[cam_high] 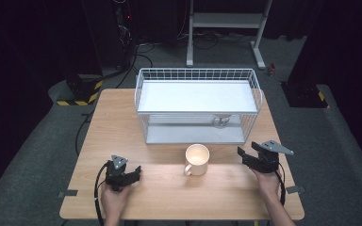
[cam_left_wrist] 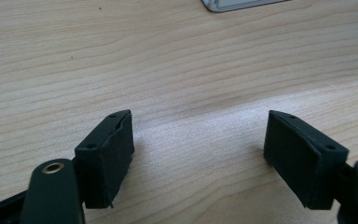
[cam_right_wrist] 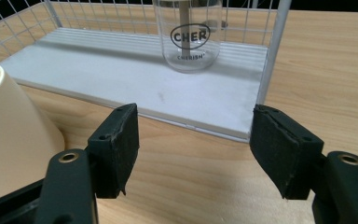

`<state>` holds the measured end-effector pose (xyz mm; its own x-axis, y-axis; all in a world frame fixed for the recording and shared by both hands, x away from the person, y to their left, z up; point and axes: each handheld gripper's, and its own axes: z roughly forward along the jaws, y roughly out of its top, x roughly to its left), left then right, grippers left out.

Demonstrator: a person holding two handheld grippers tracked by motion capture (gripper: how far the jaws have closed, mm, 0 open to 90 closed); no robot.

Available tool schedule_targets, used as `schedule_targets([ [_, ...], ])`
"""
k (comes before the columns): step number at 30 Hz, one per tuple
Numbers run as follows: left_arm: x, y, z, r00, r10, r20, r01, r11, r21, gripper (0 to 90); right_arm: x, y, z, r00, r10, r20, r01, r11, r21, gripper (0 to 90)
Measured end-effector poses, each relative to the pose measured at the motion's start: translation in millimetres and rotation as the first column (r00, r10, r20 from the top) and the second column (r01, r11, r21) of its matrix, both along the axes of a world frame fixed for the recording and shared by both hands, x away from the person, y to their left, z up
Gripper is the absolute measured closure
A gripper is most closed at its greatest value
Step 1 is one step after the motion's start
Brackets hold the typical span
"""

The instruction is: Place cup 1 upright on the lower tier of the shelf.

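High view: my right gripper (cam_high: pixel 248 157) sits at the table's (cam_high: pixel 169 188) near right, jaws apart with nothing between them, aimed toward the wire rack (cam_high: pixel 198 106). The cream mug (cam_high: pixel 197 159) stands upright to the left of that gripper, near but not touching, its handle turned to the far side from my right hand, toward my left. My left gripper (cam_high: pixel 134 173) rests farther from the mug on the other side, jaws likewise spread and empty, tips pointing toward the mug. Judgement: the right gripper is the nearer tool; the mug lies sideways off its line, not ahead of it.

Left gripper view: both of my black pads (cam_left_wrist: pixel 107 156) stand wide over bare wood. A pale corner of the rack's base (cam_left_wrist: pixel 242 3) shows far ahead at the top edge. Nothing held.

Right gripper view: my jaws are released, with only table and the rack's white floor (cam_right_wrist: pixel 135 79) between them. The mug's cream wall (cam_right_wrist: pixel 9 135) is just beside the left-hand pad, outside the gap. Straight ahead, inside the rack's lower level, stands a clear glass jar (cam_right_wrist: pixel 189 35) with printed lettering, upright and well apart from my tips. Judgement: if the mug is the goal, I must swing left; if the jar, the path is straight forward under the rack's shelf.
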<state>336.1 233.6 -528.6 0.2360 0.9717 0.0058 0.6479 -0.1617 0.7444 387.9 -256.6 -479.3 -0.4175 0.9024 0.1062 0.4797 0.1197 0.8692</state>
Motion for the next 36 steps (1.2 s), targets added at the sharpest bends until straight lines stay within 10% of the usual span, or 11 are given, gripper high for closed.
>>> schedule_targets([
  [36, 0.1, 0.1, 0.1, 1.0, -0.001, -0.001, 0.001, 1.0, 0.0, 24.3, -33.5, -17.8, -32.0, 0.9987, -0.02, -0.047, 0.015, 0.996, -0.093, 32.0],
])
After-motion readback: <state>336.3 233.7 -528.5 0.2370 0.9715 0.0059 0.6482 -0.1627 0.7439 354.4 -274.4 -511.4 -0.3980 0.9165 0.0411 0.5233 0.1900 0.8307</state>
